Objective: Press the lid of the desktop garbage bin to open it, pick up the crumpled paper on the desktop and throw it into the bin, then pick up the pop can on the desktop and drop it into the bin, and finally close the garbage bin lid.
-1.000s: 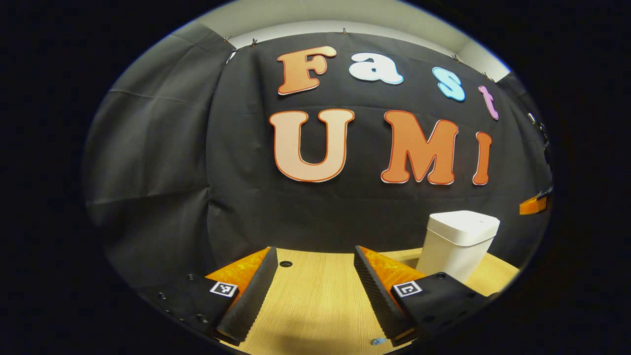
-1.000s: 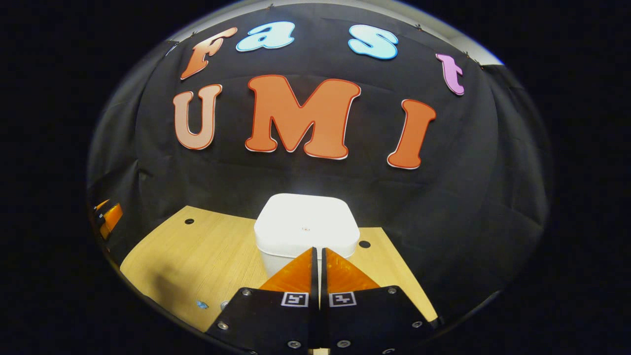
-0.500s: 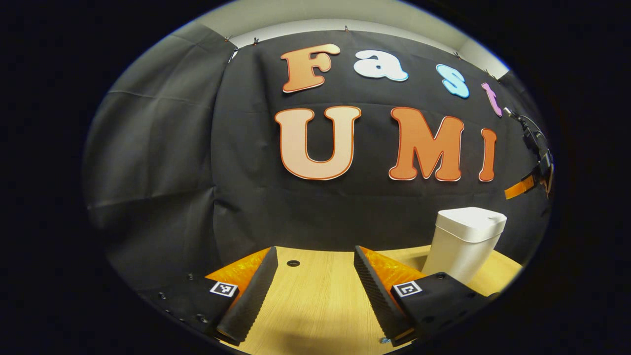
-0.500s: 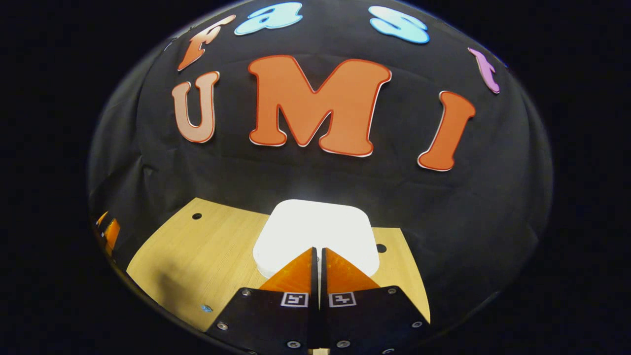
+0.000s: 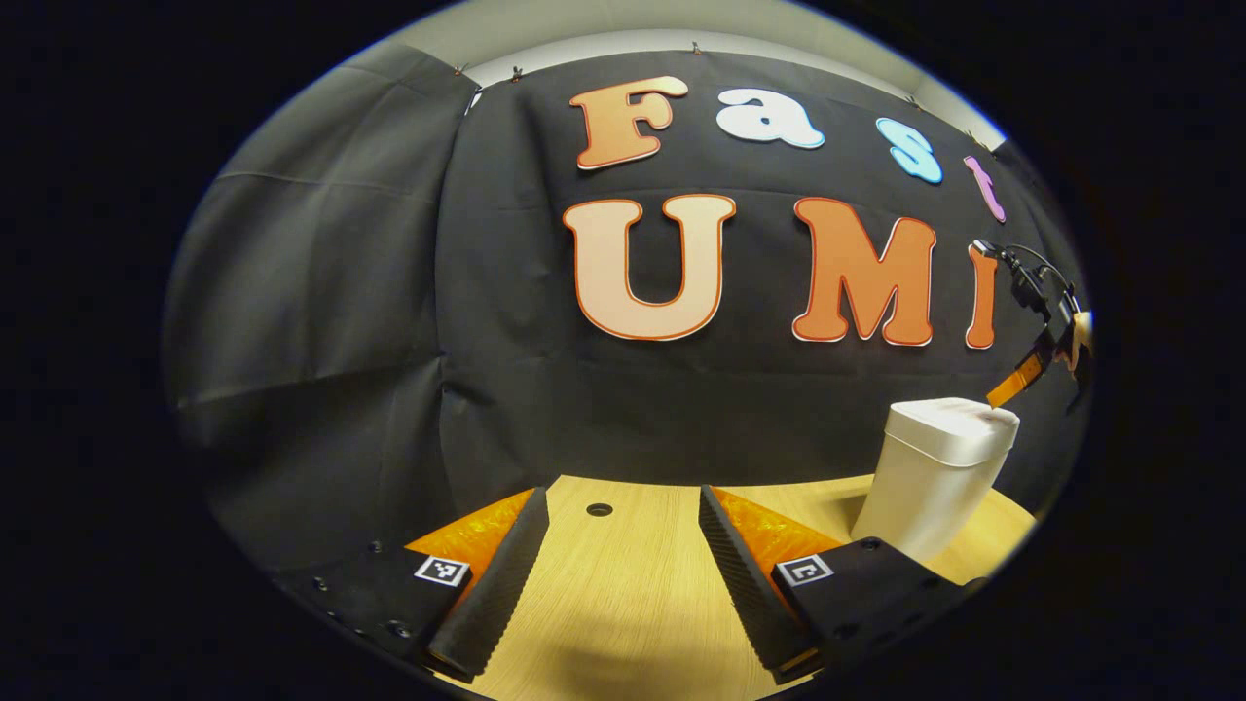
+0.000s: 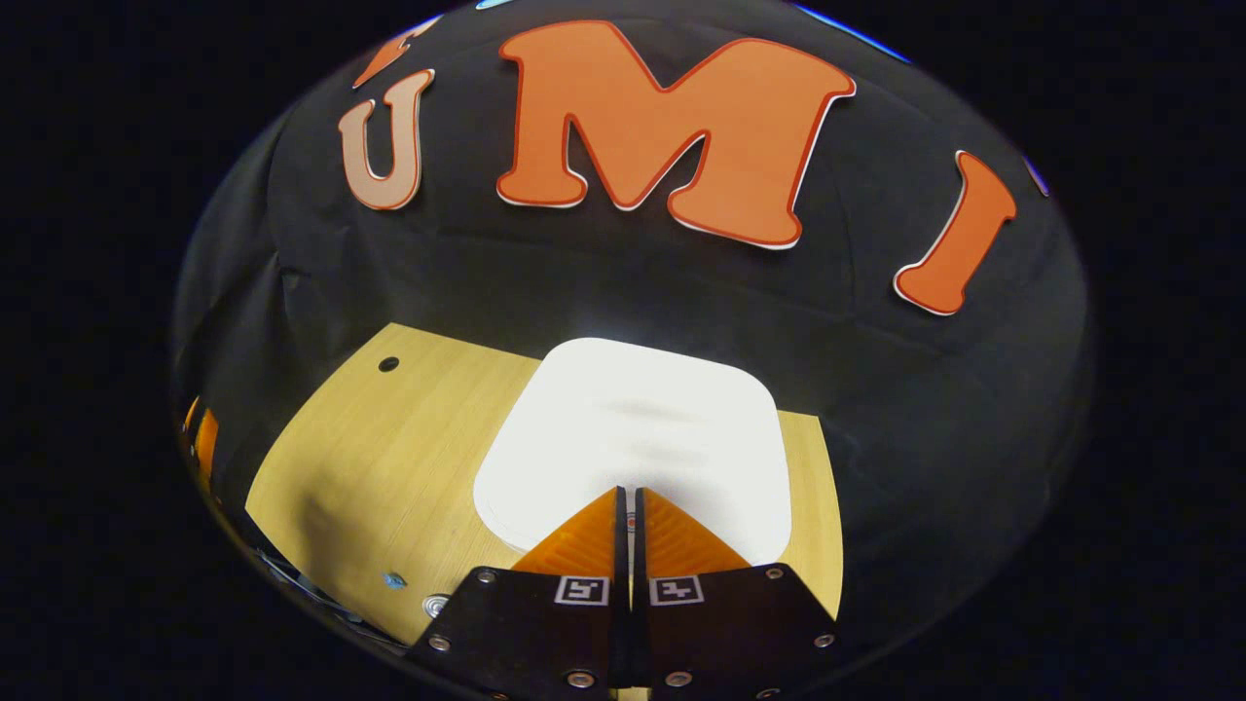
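In the right gripper view the white bin's lid lies flat and closed just under my right gripper, which is shut with nothing between its fingers, its tips right at or just above the lid. In the left gripper view the same white bin stands at the right on the wooden table, with the right gripper coming down at its top from the right. My left gripper hovers low over the table, open and empty, well left of the bin.
The black cloth wall stands close behind the bin. The tabletop has small round holes. A small blue speck lies near the table's near edge. The left gripper shows at the far left of the right gripper view.
My right gripper has moved forward and down onto the bin's lid, which now looks much larger. The left gripper has turned slightly left, so the bin sits farther right.
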`<state>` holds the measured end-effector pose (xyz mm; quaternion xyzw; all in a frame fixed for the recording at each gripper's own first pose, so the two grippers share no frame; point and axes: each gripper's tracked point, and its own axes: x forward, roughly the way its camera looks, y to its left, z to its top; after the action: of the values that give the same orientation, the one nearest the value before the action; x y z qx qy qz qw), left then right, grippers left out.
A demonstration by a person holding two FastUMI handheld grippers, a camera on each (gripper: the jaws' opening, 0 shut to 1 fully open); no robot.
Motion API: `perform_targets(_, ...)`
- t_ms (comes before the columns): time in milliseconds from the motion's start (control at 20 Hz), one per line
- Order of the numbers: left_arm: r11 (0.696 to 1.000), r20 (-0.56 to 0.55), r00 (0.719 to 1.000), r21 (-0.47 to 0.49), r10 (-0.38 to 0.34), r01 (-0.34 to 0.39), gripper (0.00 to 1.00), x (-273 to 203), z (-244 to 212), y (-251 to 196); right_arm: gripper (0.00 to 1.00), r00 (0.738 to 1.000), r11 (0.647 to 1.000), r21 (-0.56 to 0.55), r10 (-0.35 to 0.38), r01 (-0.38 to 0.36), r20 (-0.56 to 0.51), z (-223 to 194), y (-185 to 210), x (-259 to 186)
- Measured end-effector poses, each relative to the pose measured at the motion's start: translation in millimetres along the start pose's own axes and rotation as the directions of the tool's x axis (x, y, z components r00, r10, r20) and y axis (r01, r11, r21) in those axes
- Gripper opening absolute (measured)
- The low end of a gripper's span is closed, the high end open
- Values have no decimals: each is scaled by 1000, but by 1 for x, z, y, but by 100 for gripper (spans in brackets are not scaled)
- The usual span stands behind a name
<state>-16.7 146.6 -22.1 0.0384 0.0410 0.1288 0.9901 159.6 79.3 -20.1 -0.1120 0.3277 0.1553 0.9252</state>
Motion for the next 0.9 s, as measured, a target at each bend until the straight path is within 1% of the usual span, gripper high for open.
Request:
perform_targets(150, 1000, -10, 1000, -2, 11, -11, 99, 4, -4, 3, 1, 999, 1000, -8, 16, -16, -32, -6, 3, 6)
perform_targets(200, 1000, -14, 1000, -2, 13, -13, 98, 6, -5, 3, 1, 999, 1000, -1, 22, -22, -26, -3, 3, 7)
perform_targets(350, 1000, -16, 1000, 3, 1, -1, 99, 9, -9, -3, 1, 994, 996, 11, 88, -87, -64, -11, 5, 9)
perform_targets(450, 1000, -17, 1000, 1, -11, 11, 99, 8, -11, -9, 1, 990, 991, 44, 131, -129, -52, -10, 4, 10)
perform_targets(550, 1000, -17, 1000, -6, -17, 17, 99, 9, -12, -14, 1, 988, 987, 73, 147, -144, -50, -10, 3, 10)
perform_targets(700, 1000, -12, 1000, 3, -18, 18, 98, 9, -9, -15, 1, 993, 992, 44, 119, -119, -5, -6, 2, 8)
perform_targets(800, 1000, -2, 1000, 13, -10, 10, 98, 8, -3, -11, 1, 996, 998, 28, 48, -51, 74, 7, -2, 4)
perform_targets(900, 1000, 6, 1000, 20, 6, -6, 98, 8, 1, -5, 1, 992, 1000, -14, 20, -19, 125, 16, 0, -8)
